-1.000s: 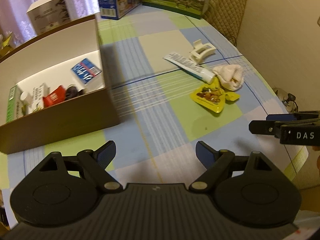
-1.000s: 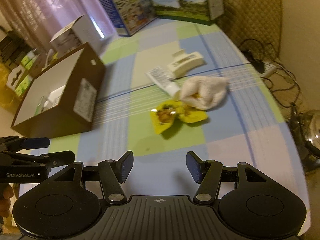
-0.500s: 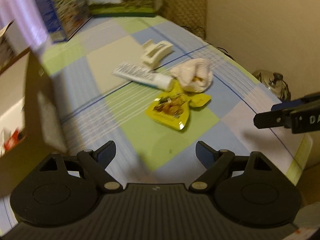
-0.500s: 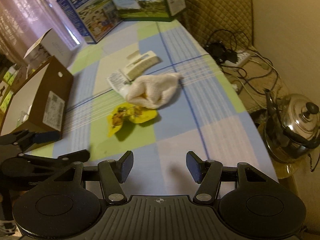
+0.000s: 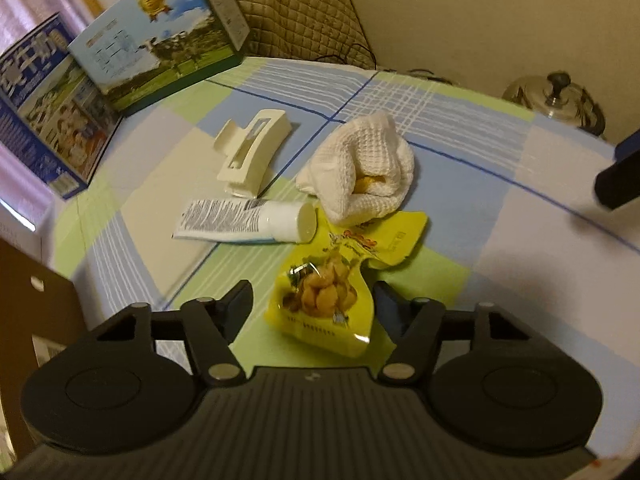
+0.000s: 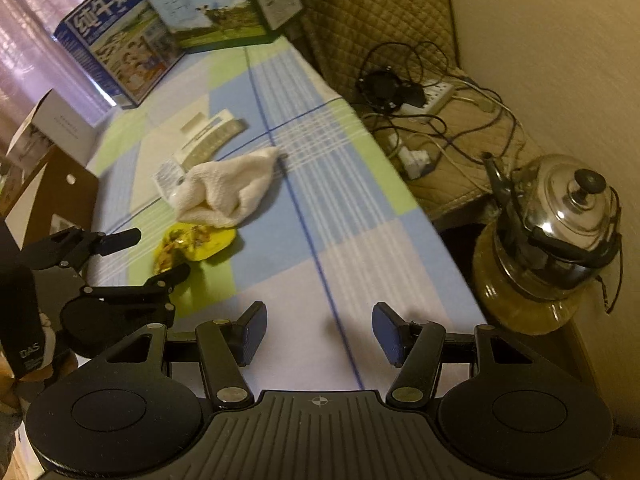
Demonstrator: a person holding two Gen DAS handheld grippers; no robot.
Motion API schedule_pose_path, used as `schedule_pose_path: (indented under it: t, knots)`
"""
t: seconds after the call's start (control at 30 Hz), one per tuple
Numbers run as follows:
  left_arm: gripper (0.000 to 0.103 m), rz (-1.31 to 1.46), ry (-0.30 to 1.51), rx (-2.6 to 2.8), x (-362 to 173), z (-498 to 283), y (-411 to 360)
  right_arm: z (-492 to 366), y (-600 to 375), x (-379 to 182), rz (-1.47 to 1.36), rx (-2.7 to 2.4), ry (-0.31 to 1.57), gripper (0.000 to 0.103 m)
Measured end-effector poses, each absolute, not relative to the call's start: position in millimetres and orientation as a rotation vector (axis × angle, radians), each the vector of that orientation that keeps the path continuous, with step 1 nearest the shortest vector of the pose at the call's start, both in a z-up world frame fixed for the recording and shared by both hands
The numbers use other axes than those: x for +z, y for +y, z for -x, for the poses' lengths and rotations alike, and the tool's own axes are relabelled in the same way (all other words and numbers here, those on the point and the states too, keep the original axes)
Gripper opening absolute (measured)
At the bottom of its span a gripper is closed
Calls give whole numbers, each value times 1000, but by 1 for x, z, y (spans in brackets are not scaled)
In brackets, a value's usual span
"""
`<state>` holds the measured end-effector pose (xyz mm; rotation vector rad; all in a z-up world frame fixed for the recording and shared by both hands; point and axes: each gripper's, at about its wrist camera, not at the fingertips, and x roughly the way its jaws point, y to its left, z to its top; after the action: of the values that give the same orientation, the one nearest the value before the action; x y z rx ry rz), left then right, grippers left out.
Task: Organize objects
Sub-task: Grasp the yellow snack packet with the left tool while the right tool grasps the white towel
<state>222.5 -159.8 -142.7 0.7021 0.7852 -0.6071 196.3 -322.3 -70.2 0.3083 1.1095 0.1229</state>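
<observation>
Left view: snack packet (image 5: 324, 292) between spread jaws; right view: kettle (image 6: 560, 216).

Plain cream wall (image 6: 560, 60) on the right. Quilted tan padding (image 6: 372, 4) at the far end of the table (image 6: 348, 216), checked in blue, green and pale lilac. Pinkish curtains (image 6: 28, 40) at far left. Below the table's right edge, a tangle of cables and a power strip (image 6: 432, 94), plus a steel kettle (image 6: 560, 216). Warm, dim indoor light.
</observation>
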Motion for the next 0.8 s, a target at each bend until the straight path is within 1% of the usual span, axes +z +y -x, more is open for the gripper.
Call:
schedule_pose_path:
  t: [0.07,0.1,0.2,0.27,0.3,0.4,0.53,0.67,0.8]
  knots:
    - [55,-722,776,-622,-147,-226,-164,-198,-326,-72,-315,114,1112,56]
    - [55,-726,765,-632,-148,-227,-165,-198,-327,-73,-318,111,1114,56]
    - [45,-755,738,-671,-150,-229,-169,-200,-327,-75,-321,105,1119,56]
    - [29,-756,736,-712,-151,-230,-169,-202,-327,-76,-325,105,1124,56]
    - [26,-753,742,-739,-151,-229,-169,-202,-326,-77,-327,106,1126,56]
    - [26,-764,739,-744,-152,-227,-168,-204,-324,-78,-326,111,1129,56]
    - [25,-689,796,-744,-145,-227,-157,-207,-321,-77,-317,122,1126,56]
    - [23,-555,879,-724,-132,-228,-133,-211,-318,-75,-309,133,1116,56]
    - [21,-348,956,-651,-115,-230,-98,-217,-312,-74,-297,172,1095,56]
